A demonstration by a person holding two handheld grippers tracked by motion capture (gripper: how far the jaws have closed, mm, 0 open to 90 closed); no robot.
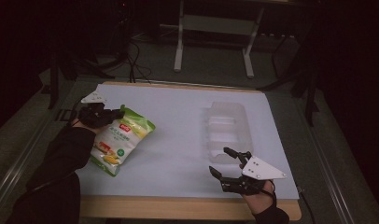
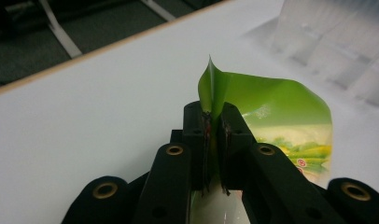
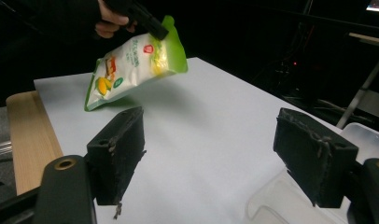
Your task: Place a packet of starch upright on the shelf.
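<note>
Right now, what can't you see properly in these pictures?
- The words on the snack bag: too small and dim in the high view.
- The bag's lower half in the left gripper view: hidden behind the left gripper pinching its top edge.
- The clear plastic box: blurry in the left gripper view, cut off by the edge behind the open right gripper.
- The room past the table: too dark.

A snack bag [image 1: 121, 140] is printed in bright green along its top, white through the middle, with yellow pictures, a small red logo and a green round badge. The table sheet [image 1: 178, 135] is plain white, edged by pale wood. The storage box [image 1: 228, 128] is clear and colourless. Both grippers [image 1: 228, 162] [image 1: 100, 115] are black, each topped with a pale grey plate.
</note>
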